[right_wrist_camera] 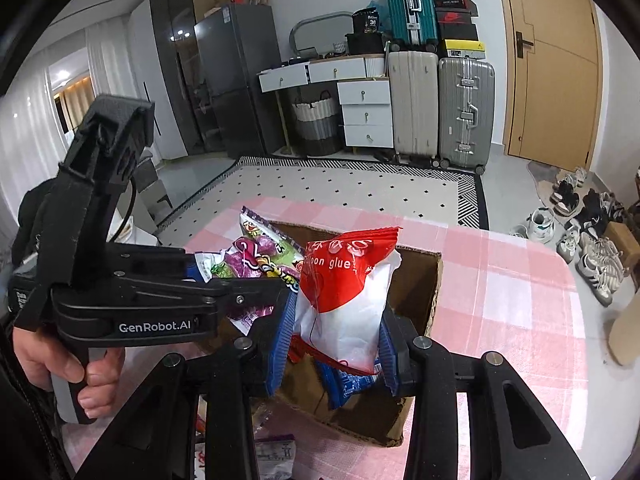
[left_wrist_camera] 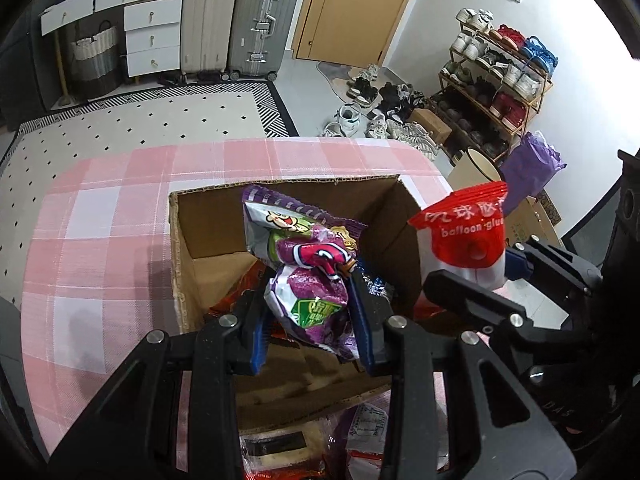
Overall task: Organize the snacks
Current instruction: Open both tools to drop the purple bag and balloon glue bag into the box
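An open cardboard box stands on the pink checked tablecloth. My left gripper is shut on a purple snack packet, held over the box. To its right my right gripper is shut on a red and white packet marked "balloon glue", above the box's right wall. Other packets lie in the box, among them a blue one and a red one.
More snack packets lie on the cloth in front of the box. A person's hand grips the left gripper's handle. Beyond the table are a patterned rug, suitcases, a shoe rack and loose shoes on the floor.
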Motion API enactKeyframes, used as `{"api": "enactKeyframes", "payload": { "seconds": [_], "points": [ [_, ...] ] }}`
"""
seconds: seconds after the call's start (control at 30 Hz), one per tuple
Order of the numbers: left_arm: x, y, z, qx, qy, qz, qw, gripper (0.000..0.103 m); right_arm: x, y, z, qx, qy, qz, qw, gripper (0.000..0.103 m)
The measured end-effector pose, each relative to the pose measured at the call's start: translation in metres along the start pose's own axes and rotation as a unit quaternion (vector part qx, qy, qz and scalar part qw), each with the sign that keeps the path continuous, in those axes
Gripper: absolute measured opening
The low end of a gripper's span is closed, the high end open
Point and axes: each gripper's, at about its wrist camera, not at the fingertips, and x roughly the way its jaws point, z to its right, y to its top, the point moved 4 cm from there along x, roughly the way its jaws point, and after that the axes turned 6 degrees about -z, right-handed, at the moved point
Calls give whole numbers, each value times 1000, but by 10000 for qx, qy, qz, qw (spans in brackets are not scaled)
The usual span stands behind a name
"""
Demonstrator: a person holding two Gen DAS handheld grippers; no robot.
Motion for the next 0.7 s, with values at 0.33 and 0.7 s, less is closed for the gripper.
{"api": "enactKeyframes", "payload": {
  "seconds": [0.33, 0.7],
  "points": [
    [14, -1, -5, 31, 235, -149, 9996, 49, 14, -5, 1, 31, -316, -32, 9995, 56],
    [-34, -13, -9, -79, 603, 175, 9980, 80, -57, -17, 8, 190, -340, 584, 9975, 74]
  ]
}}
